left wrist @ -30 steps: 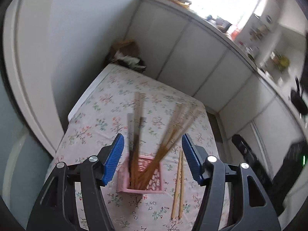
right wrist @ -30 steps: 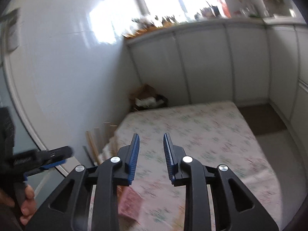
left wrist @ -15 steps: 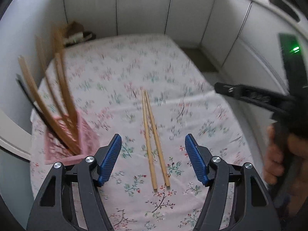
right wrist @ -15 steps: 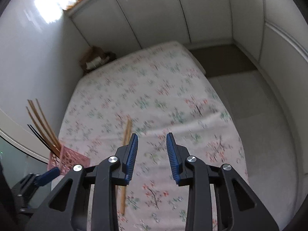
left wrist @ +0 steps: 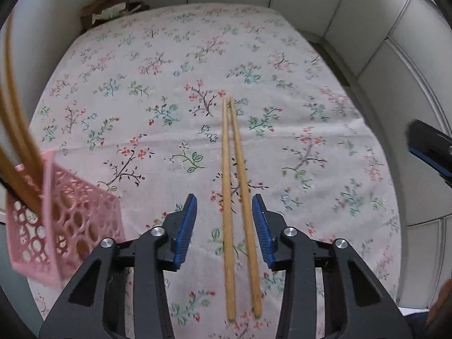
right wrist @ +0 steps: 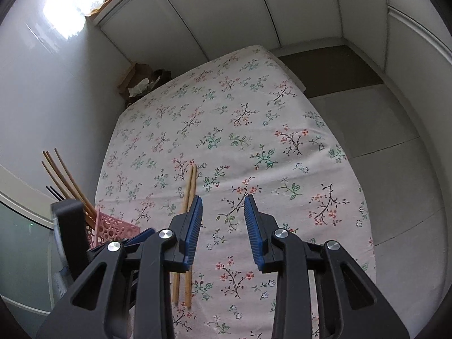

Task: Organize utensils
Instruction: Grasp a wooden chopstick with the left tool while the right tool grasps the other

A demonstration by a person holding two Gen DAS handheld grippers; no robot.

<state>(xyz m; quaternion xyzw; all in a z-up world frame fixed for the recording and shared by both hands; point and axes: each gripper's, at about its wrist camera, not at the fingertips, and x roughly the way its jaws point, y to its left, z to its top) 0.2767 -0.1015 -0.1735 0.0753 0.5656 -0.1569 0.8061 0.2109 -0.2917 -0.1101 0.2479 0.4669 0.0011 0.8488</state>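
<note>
The left hand-held gripper [left wrist: 224, 220] points steeply down at the tabletop [left wrist: 175, 65], which wears a pale cloth printed with small flowers. Its blue pads are closing, one on either side of a pair of wooden chopsticks [left wrist: 236, 186] that lie flat on the cloth, running from 6 o'clock toward 12 o'clock in the left wrist view; the pads stand apart from the sticks and do not press them. At 9 o'clock in that view sits a pink perforated basket [left wrist: 70, 226], with more wooden chopsticks [left wrist: 17, 130] leaning upright in it.

The right hand-held gripper [right wrist: 223, 220] hangs over the cloth with its jaws part-spread and nothing between them. In the right wrist view the loose pair of chopsticks [right wrist: 189, 186] lies just beyond its left pad, toward 10 o'clock, partly hidden behind that finger. The pink basket [right wrist: 110, 227] shows at 8 o'clock, near the table's edge, and the left gripper's dark body stands in front of it. A brown paper bag [right wrist: 138, 79] rests beyond the far end of the table at 11 o'clock
</note>
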